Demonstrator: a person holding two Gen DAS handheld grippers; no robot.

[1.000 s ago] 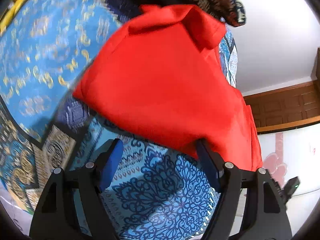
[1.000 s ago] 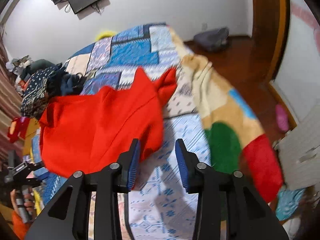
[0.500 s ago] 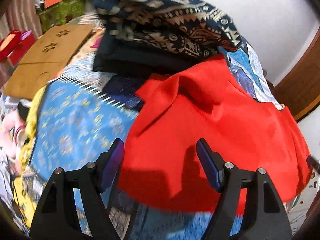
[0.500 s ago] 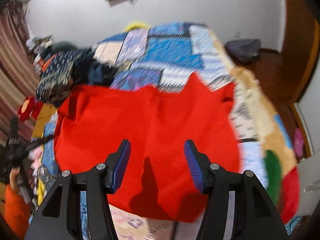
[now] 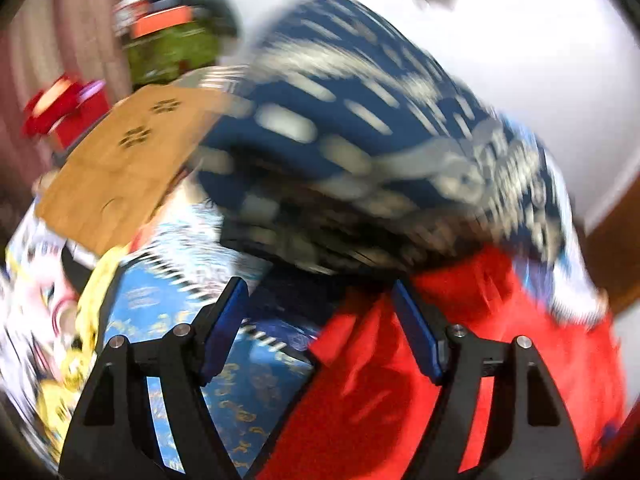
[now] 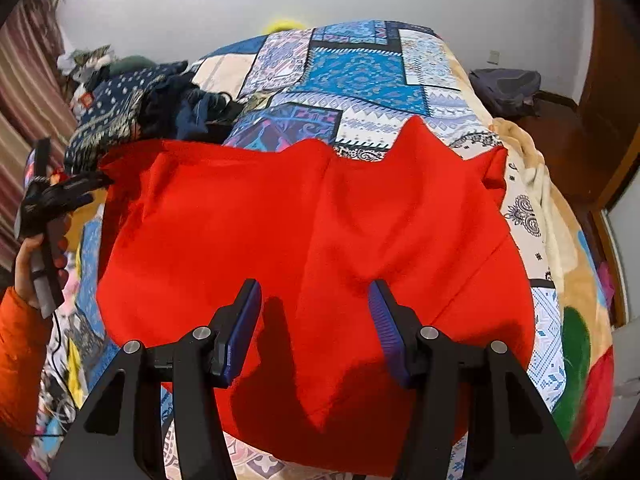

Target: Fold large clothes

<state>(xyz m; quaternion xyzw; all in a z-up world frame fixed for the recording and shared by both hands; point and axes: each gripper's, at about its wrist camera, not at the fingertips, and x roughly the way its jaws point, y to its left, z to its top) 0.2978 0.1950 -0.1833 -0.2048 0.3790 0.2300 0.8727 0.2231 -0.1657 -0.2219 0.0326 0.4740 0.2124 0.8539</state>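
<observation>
A large red garment (image 6: 304, 240) lies spread over the patterned bedspread (image 6: 352, 68), with two pointed corners at its far edge. My right gripper (image 6: 314, 292) is open and empty, hovering above the garment's near half. My left gripper (image 5: 320, 300) is open and empty at the garment's left far corner (image 5: 460, 360), next to a pile of dark blue patterned clothes (image 5: 360, 152). The left wrist view is motion-blurred. The left gripper also shows in the right wrist view (image 6: 68, 194), held by a hand in an orange sleeve.
The pile of dark clothes (image 6: 132, 112) sits at the bed's far left. A wooden board (image 5: 120, 160) and a red box (image 5: 68, 112) lie left of the bed. A tan blanket (image 6: 560, 240) hangs over the right side. A backpack (image 6: 508, 88) rests on the floor.
Both grippers have opened wider and let the garment go. It now lies spread flat on the bed. The left gripper has swung towards the clothes pile; the right has drawn back over the garment.
</observation>
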